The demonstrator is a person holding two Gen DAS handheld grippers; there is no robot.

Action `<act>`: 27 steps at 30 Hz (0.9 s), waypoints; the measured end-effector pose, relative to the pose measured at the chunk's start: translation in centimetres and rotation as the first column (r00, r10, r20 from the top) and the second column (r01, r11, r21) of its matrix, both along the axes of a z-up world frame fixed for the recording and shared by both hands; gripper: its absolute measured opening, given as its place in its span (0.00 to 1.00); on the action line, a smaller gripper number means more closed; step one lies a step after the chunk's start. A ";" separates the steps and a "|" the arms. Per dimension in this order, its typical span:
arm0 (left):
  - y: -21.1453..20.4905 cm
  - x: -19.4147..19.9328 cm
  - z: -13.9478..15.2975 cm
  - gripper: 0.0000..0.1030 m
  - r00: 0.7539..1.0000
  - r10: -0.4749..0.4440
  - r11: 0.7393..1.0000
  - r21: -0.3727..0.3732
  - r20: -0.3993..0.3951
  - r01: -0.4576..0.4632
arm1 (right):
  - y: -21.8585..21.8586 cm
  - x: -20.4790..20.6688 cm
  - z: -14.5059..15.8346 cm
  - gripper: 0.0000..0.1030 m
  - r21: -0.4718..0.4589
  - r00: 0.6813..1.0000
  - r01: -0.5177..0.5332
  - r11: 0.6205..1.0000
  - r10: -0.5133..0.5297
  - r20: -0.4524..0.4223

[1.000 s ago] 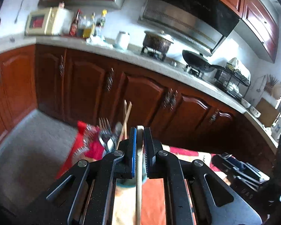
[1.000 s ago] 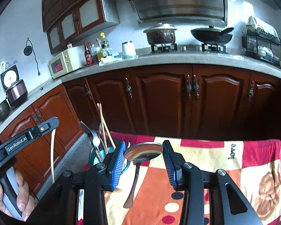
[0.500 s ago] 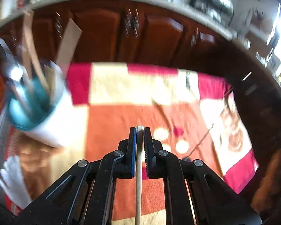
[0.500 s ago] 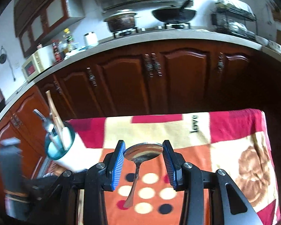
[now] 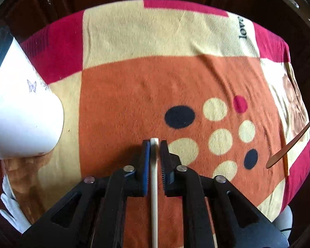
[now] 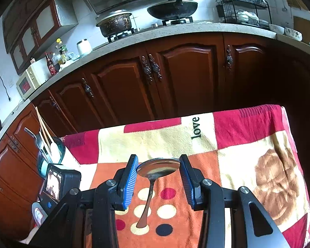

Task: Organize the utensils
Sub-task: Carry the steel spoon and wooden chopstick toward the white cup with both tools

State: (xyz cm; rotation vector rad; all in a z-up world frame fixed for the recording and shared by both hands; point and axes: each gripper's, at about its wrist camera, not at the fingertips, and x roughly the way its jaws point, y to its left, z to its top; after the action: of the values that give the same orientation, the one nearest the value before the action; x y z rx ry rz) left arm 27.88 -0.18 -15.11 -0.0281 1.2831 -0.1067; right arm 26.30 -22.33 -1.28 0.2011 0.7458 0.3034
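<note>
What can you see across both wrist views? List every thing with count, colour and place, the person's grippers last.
blanket: one, red, cream and orange, spread flat in foreground
holder: one, white, blanket's left edge
utensils: several, metal and wood, standing in holder
spoon: one, silver, above blanket
chopstick: one, pale, above blanket
wok: one, black, back counter
pot: one, dark, beside wok
left gripper: black, jaws just opening, chopstick between
right gripper: black, shut on spoon

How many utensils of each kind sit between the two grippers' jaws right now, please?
Chopstick: 1, in the left gripper, whose jaws have just been opening
Metal spoon: 1, in the right gripper
Total: 2
</note>
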 end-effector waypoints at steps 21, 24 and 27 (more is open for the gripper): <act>-1.1 3.4 -0.3 0.06 0.978 -0.030 0.998 0.046 -0.205 0.040 | -0.1 -0.8 0.5 0.38 -0.014 1.000 0.006 1.000 -0.006 -0.006; 0.4 1.1 3.0 0.06 0.997 -0.005 0.999 -0.052 -0.083 0.001 | -0.1 -1.1 0.9 0.38 -0.017 1.000 0.008 1.000 -0.007 0.004; 2.0 -1.5 7.5 0.06 0.997 0.045 0.992 -0.120 0.069 -0.036 | 0.2 -1.6 1.6 0.38 -0.017 1.000 0.002 1.000 -0.001 0.018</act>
State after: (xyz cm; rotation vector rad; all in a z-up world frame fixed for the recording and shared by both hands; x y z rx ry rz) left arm 26.42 1.81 -7.60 -0.1507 1.2024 -0.1474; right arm 24.73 -22.14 0.30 0.1831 0.7304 0.2970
